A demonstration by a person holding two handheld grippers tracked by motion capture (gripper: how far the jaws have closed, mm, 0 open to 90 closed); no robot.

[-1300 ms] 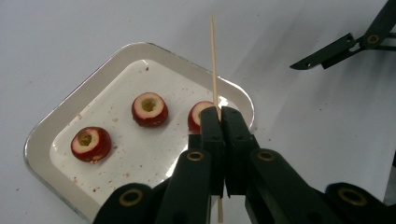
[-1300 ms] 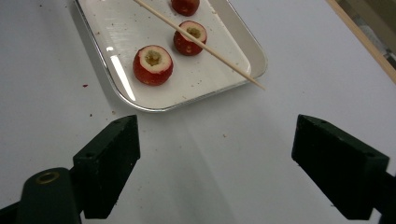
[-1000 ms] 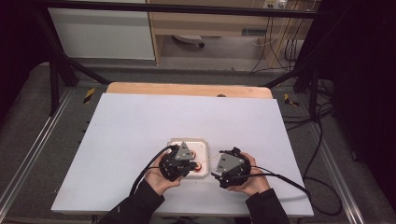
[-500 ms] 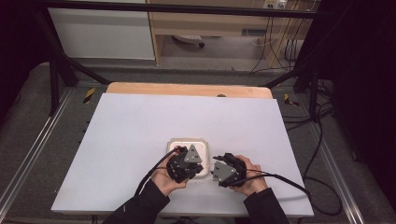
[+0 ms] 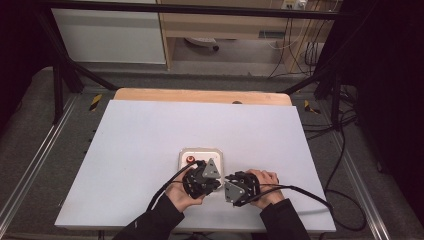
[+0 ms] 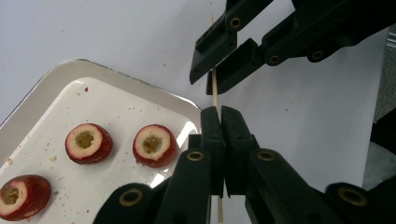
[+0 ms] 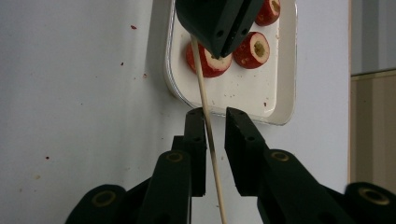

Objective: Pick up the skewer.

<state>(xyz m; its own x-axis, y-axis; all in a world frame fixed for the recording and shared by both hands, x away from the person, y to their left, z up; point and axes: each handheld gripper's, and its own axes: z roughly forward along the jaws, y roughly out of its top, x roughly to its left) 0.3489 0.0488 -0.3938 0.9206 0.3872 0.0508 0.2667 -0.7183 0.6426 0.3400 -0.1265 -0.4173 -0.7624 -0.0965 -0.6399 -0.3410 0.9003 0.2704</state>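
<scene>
Left gripper [image 5: 201, 179]: black body, grey three-cornered plate on top, black cable trailing from it. Right gripper [image 5: 240, 188]: same build, same grey plate, black cable. Jaws on both are flat-faced matte black blocks on angular black links, with brass-coloured ringed pivot holes at the joints. The person wears dark long sleeves [image 5: 150, 225] to the wrists.

High view overhead, gripper views close, all share tray [image 5: 201, 152].

Grey carpet floor [image 5: 30, 130], white cabinet [image 5: 107, 35], wooden shelf unit [image 5: 225, 25]
</scene>
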